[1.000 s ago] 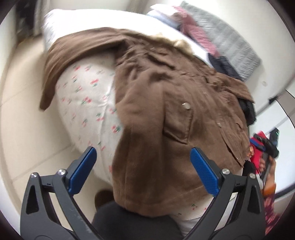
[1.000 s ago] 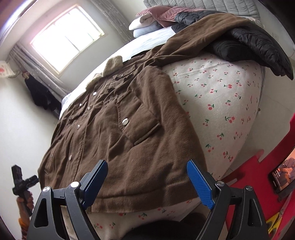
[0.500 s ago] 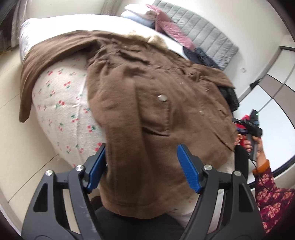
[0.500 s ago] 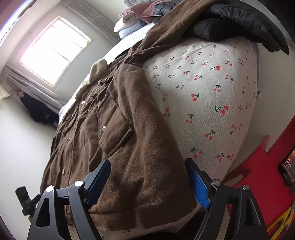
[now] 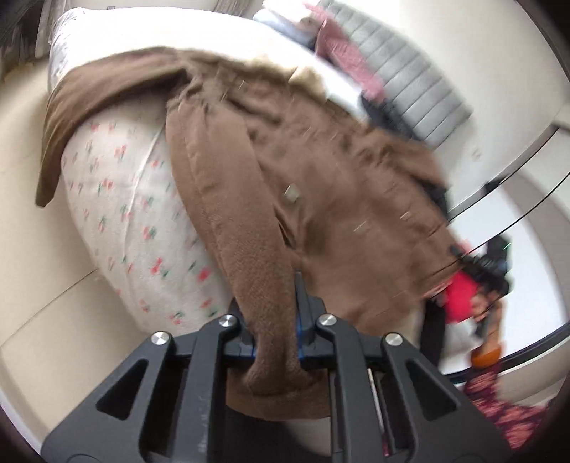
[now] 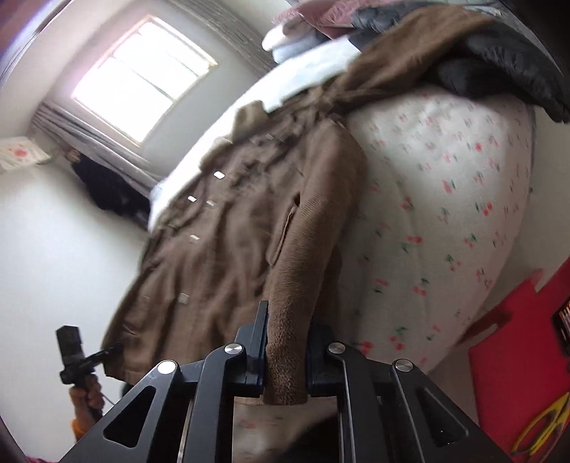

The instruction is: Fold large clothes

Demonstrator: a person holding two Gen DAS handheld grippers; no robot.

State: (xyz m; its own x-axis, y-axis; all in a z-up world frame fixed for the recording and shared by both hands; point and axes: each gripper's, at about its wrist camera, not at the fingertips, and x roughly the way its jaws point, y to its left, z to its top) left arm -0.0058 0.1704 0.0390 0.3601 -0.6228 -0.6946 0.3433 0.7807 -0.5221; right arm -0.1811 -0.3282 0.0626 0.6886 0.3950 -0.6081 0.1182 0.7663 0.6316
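Note:
A large brown jacket [image 5: 338,185] with snap buttons lies spread on a bed with a cherry-print sheet [image 5: 135,199]. My left gripper [image 5: 274,313] is shut on the jacket's bottom hem at its left corner. In the right wrist view the jacket [image 6: 231,231] runs away toward its collar, and my right gripper [image 6: 286,342] is shut on the hem at the right corner, next to the cherry sheet [image 6: 445,213]. One sleeve hangs over the bed's left side [image 5: 71,117]. Both views are blurred by motion.
A black jacket [image 6: 506,67] and folded clothes [image 6: 306,32] lie at the head of the bed by a grey headboard [image 5: 420,89]. A red floor mat [image 6: 516,349] lies right of the bed. The other gripper shows at the edge [image 6: 74,352].
Both grippers were open above the hem, moved in over it, and have now shut on the jacket's bottom corners. The fabric bunches between each pair of pads.

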